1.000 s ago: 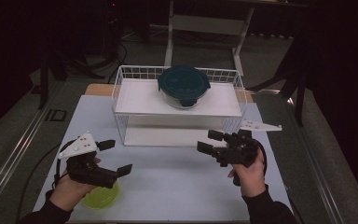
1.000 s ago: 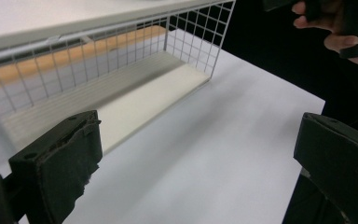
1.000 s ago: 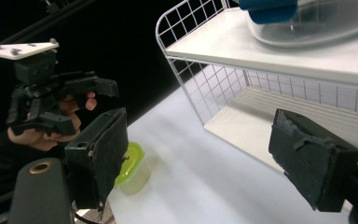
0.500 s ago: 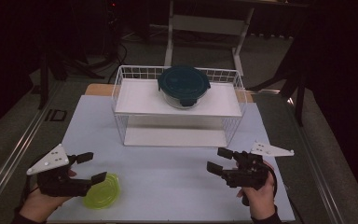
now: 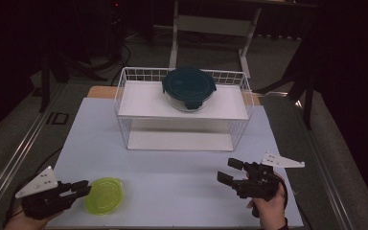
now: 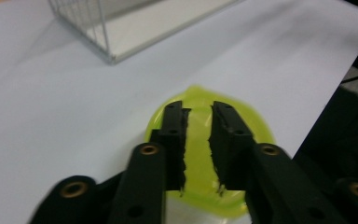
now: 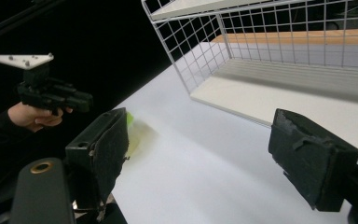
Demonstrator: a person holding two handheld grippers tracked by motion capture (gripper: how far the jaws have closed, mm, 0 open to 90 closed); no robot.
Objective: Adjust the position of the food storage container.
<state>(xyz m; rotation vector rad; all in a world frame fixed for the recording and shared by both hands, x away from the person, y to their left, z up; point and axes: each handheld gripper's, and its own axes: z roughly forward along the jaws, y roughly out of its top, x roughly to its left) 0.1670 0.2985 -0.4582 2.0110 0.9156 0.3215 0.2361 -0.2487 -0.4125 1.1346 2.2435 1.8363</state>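
The yellow-green lid [image 5: 104, 195] lies flat on the white table [image 5: 172, 182], near the front left corner, well apart from the wire rack [image 5: 184, 110] and from the dark-lidded glass container [image 5: 188, 88] standing on the rack's upper shelf.

The left gripper [image 5: 79, 189] sits just beside the lid's left edge. In the left gripper view its fingers [image 6: 175, 135] stand narrow, a slim gap between them, with nothing clamped; the lid [image 6: 200, 163] shows below and beyond them. Whether the tips touch it cannot be told.

The right gripper [image 5: 229, 171] rests over the table at the front right, fingers [image 7: 105, 144] spread wide and empty.

Judgement on handling: the lid appears thin, light and translucent, probably flexible plastic or silicone. Lying flat, it offers no upright face. The rim is the only practical hold; one finger must slide under the edge. It is likely to skid on the smooth table and to bend when lifted by one side.
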